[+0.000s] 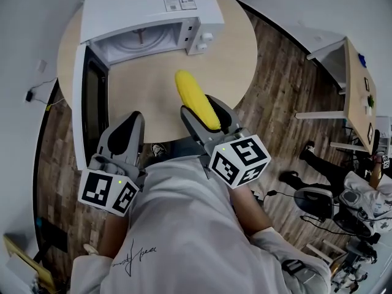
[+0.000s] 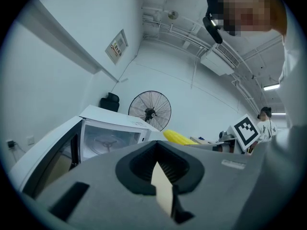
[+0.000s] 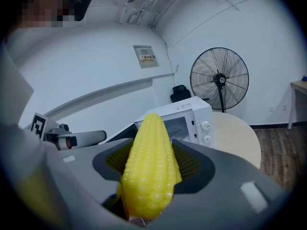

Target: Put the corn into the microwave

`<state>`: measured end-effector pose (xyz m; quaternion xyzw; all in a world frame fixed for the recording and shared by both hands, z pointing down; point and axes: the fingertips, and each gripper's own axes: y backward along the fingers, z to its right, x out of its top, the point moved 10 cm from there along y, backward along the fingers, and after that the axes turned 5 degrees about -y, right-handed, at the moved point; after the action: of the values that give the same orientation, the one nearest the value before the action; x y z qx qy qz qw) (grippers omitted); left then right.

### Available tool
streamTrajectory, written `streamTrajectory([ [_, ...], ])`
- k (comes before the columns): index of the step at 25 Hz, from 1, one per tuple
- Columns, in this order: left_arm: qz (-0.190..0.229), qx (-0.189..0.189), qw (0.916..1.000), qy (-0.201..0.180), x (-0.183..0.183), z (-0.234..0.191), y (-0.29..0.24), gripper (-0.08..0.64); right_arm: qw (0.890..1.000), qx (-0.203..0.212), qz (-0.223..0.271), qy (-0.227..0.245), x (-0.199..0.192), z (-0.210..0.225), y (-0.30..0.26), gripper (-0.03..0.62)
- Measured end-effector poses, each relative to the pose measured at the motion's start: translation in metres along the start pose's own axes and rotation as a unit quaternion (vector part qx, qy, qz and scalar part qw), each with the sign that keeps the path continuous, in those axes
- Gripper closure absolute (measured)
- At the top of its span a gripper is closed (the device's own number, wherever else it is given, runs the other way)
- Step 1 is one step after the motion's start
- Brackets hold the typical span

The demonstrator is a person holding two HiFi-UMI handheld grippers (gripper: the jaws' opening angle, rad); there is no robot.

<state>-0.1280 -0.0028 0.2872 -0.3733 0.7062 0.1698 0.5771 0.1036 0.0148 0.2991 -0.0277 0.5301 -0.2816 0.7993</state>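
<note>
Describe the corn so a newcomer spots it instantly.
Find the round wooden table carrying the white microwave, door open. In front of it, the right claw grips the corn: the only bright yellow, knobbly cob in sight.

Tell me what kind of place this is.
Probably a lab or office workroom, not a kitchen: the microwave sits on a round table, a big pedestal fan stands by a white wall, and a desk stands nearby.
</note>
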Motion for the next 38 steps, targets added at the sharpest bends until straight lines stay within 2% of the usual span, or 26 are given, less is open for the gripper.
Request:
streamTrajectory([
  [9, -0.015, 0.003, 0.9999, -0.004, 0.007, -0.011, -0.015, 0.571, 1.000, 0.008, -0.026, -0.015, 0.003, 0.015, -0.030, 0.328],
  [22, -0.031, 0.028, 0.9991, 0.009, 0.000, -0.030, -0.012, 0.571, 0.998, 0.030, -0.060, -0.014, 0.001, 0.017, -0.066, 0.328],
  [30, -0.042, 0.027, 0.9987, 0.013, -0.005, -0.035, -0.016, 0.571, 0.996, 0.035, -0.077, -0.024, 0.000, 0.024, -0.083, 0.330],
  [35, -0.056, 0.037, 0.9974, -0.025, -0.003, -0.035, -0.018, 0.569, 0.995, 0.038, -0.083, -0.028, 0.000, 0.028, -0.093, 0.330],
  [38, -0.061, 0.033, 0.9974, -0.021, -0.005, -0.035, -0.019, 0.569, 0.995, 0.038, -0.089, -0.028, -0.001, 0.032, -0.098, 0.330],
])
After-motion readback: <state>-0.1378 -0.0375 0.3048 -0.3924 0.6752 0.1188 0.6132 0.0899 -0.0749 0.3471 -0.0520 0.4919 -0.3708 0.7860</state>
